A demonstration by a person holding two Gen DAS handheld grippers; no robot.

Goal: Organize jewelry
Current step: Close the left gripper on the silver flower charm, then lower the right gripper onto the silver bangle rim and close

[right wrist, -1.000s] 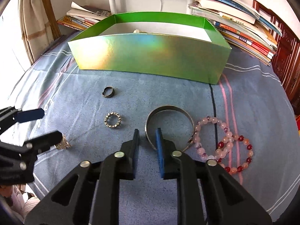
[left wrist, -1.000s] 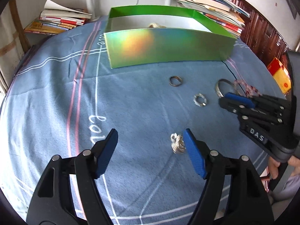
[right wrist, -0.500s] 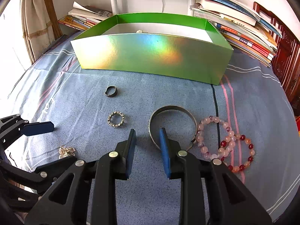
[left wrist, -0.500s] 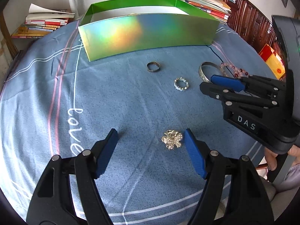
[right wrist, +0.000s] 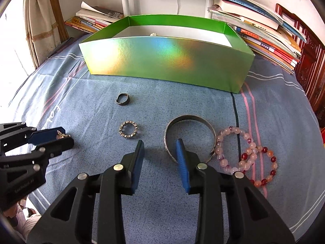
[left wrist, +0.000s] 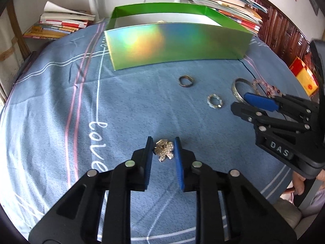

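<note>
A silver flower brooch lies on the blue cloth between the blue pads of my left gripper. The jaws are closing and both pads touch its sides. From the right wrist view the brooch shows inside the left gripper. My right gripper is opening and holds nothing. The near rim of a silver bangle lies between its fingers, close to the right pad. A dark ring and a crystal ring lie loose. A green box stands behind.
Two bead bracelets, one pale pink and one pink with red beads, lie right of the bangle. Stacks of books line the far edge behind the box. A small pale item lies inside the box.
The left jaws went from wide apart to tight around the flower brooch. The right jaws spread wider over the bangle's near rim. Neither hand shifted much.
</note>
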